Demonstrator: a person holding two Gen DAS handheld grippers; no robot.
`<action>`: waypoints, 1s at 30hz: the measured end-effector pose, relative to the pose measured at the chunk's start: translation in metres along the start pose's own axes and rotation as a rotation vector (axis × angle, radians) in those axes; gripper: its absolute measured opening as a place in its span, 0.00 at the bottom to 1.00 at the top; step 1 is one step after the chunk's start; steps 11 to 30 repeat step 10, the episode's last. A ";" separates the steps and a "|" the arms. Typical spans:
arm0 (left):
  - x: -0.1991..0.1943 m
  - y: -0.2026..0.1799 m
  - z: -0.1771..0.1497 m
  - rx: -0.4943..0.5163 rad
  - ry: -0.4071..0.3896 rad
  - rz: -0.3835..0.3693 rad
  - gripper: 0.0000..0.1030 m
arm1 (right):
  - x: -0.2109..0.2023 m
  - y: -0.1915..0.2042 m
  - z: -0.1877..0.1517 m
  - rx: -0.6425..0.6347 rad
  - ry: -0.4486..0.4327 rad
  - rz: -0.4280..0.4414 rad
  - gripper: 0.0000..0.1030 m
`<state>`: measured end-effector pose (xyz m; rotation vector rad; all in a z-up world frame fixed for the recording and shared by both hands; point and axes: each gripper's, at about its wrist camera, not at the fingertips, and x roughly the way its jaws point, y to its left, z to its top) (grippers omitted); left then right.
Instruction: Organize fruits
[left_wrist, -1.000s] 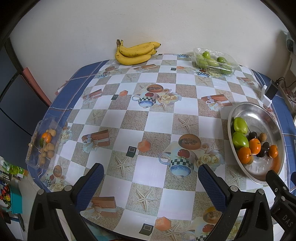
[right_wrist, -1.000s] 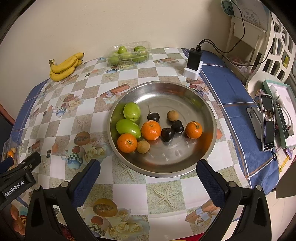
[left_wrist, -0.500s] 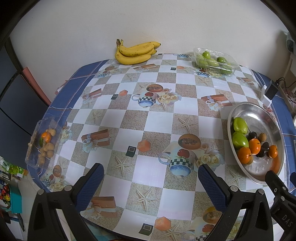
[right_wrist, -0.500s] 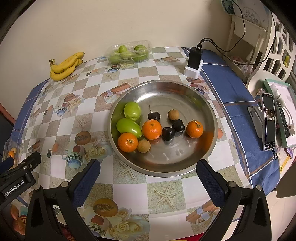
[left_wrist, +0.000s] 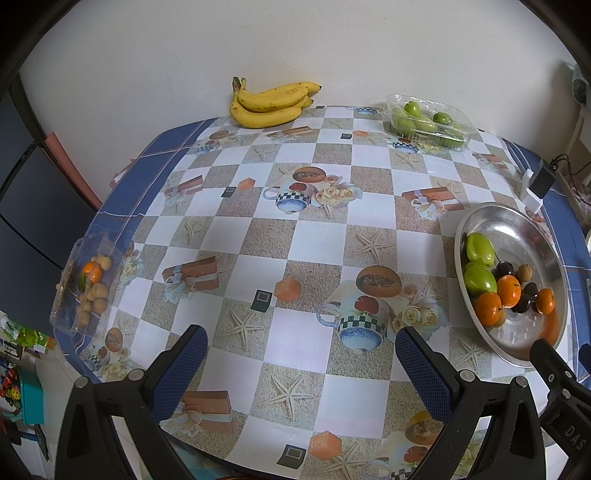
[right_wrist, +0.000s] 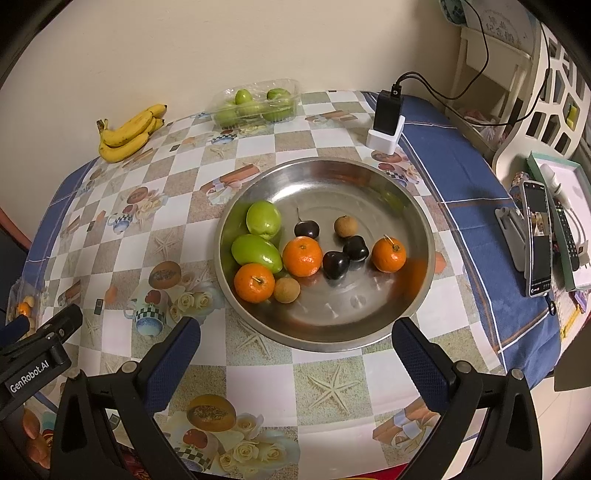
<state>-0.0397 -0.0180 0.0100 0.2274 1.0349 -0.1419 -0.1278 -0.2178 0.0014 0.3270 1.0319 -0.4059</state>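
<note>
Both grippers hang over the desk with jaws spread wide and holding nothing.

In the right wrist view the right gripper (right_wrist: 293, 345) frames the near rim of the steel bowl (right_wrist: 373, 192) at centre frame, which holds two green fruits (right_wrist: 263, 219), three mandarins (right_wrist: 302, 256), dark cherries (right_wrist: 335, 264) and two small brown longans (right_wrist: 286, 290). In the left wrist view the left gripper (left_wrist: 301, 356) sits at the lower centre over the checked tablecloth (left_wrist: 314, 236). A banana bunch (left_wrist: 271, 105) lies at the top centre by the wall, a clear tray of green fruits (left_wrist: 428, 120) at the upper right, and a clear tray of longans with one mandarin (left_wrist: 88, 286) at the left edge.
</note>
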 end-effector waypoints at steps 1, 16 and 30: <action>0.000 0.001 0.000 0.000 -0.001 -0.001 1.00 | 0.000 0.000 0.000 0.001 0.001 0.000 1.00; -0.002 0.000 0.000 -0.023 -0.007 -0.001 1.00 | 0.000 -0.002 0.000 0.005 0.001 0.001 1.00; -0.002 0.000 0.000 -0.023 -0.007 -0.001 1.00 | 0.000 -0.002 0.000 0.005 0.001 0.001 1.00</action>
